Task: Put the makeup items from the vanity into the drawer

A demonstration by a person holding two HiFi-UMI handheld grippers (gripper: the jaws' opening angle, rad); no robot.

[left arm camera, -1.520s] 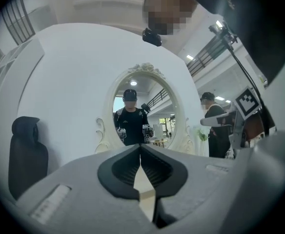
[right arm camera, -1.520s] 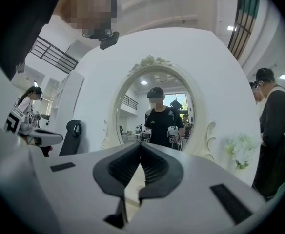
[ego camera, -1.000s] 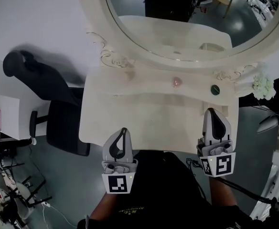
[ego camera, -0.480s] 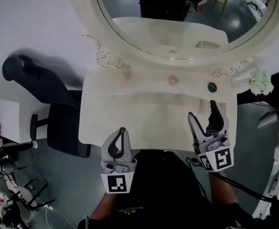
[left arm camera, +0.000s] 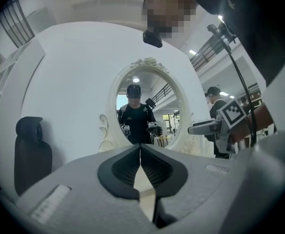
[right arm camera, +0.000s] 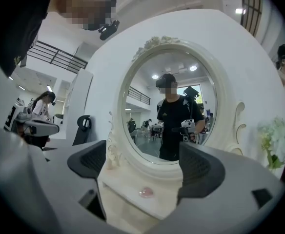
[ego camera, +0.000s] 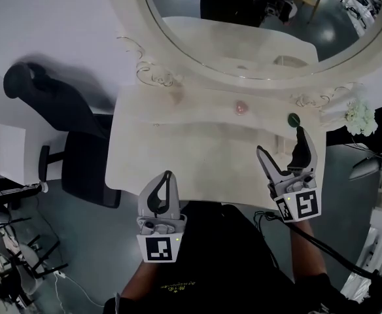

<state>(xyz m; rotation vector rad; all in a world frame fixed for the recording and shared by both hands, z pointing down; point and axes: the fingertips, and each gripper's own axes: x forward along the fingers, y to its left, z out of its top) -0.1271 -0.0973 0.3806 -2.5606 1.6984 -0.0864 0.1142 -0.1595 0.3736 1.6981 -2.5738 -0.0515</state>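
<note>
On the cream vanity, a small pink makeup item lies on the raised back shelf under the mirror, and a round dark-green item lies to its right. My right gripper is over the vanity's right front. Its jaws have just been opening and now stand wide with nothing between them, one fingertip just below the green item. In the right gripper view the pink item shows ahead between the spread pads. My left gripper hangs at the front edge, shut and empty.
A large oval mirror backs the vanity and reflects a person with both grippers. A black office chair stands left of the vanity. White flowers sit at its right end. Grey floor and cables surround it.
The right gripper went from shut to wide open and shifted a little forward, toward the green item. The left gripper has not moved.
</note>
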